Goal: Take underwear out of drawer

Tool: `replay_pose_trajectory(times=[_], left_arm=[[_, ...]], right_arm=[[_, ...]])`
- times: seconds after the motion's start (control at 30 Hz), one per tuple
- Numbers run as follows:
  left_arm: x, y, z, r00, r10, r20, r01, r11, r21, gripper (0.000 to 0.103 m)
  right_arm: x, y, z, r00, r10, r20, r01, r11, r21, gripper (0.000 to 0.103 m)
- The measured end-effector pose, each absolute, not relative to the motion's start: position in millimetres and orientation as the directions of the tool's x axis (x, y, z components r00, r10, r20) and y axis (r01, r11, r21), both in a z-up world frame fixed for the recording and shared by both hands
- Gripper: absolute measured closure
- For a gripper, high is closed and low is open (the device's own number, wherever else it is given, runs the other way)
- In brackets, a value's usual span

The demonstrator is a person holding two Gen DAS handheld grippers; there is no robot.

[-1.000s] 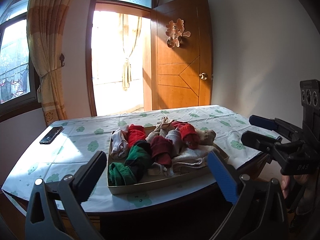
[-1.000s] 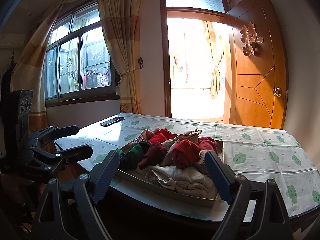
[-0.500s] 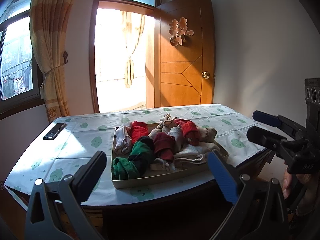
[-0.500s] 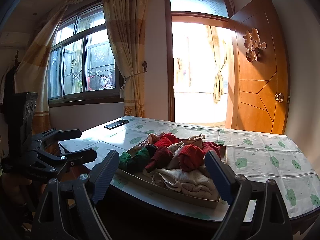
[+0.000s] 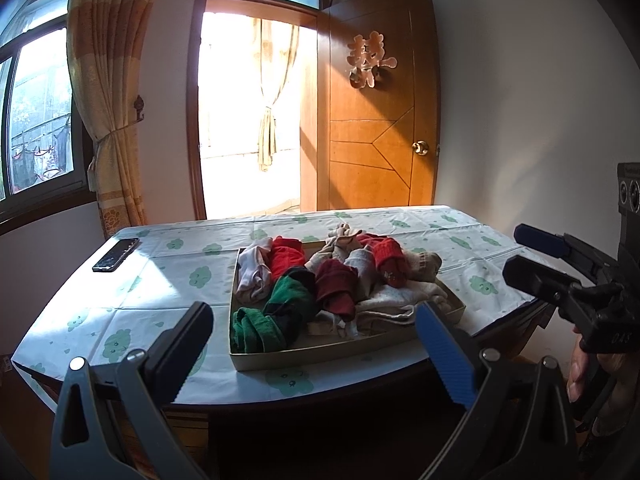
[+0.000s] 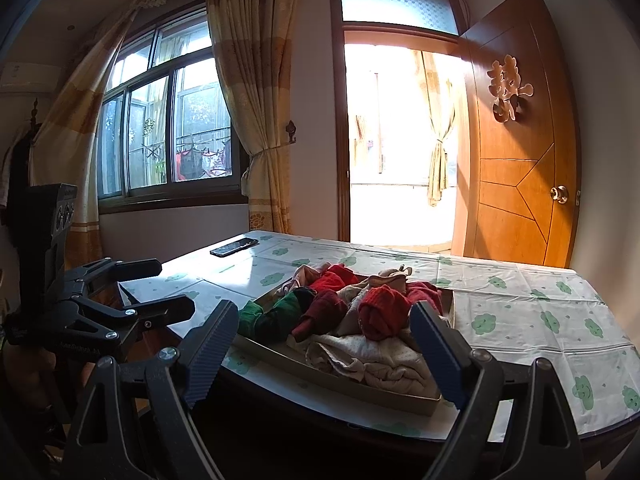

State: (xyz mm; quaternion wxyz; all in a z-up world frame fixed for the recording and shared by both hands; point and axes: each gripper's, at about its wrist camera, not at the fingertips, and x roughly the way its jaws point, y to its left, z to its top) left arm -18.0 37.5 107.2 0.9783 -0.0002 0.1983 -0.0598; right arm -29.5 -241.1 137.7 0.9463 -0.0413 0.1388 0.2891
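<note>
Left wrist: left gripper (image 5: 312,336) fingers spread wide, empty, short of the drawer (image 5: 344,350); underwear (image 5: 336,284) heaped inside. View barely shifted since a second ago.

Right wrist: right gripper (image 6: 324,332) likewise agape, empty. Approach not begun; nothing extracted.

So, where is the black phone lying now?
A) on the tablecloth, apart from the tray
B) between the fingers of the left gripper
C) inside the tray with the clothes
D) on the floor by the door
A: the phone lies flat on the tablecloth, well apart from the tray.
</note>
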Motion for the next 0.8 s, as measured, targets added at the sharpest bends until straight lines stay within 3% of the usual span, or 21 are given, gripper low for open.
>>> replay_pose_trajectory(times=[0.8], left_arm=[[-20, 40, 99, 0.921, -0.114, -0.372, 0.112, 0.993, -0.026, 0.000]], right_arm=[[-28, -239, 125, 0.779, 0.543, -0.312, -0.568, 0.823, 0.016, 0.014]])
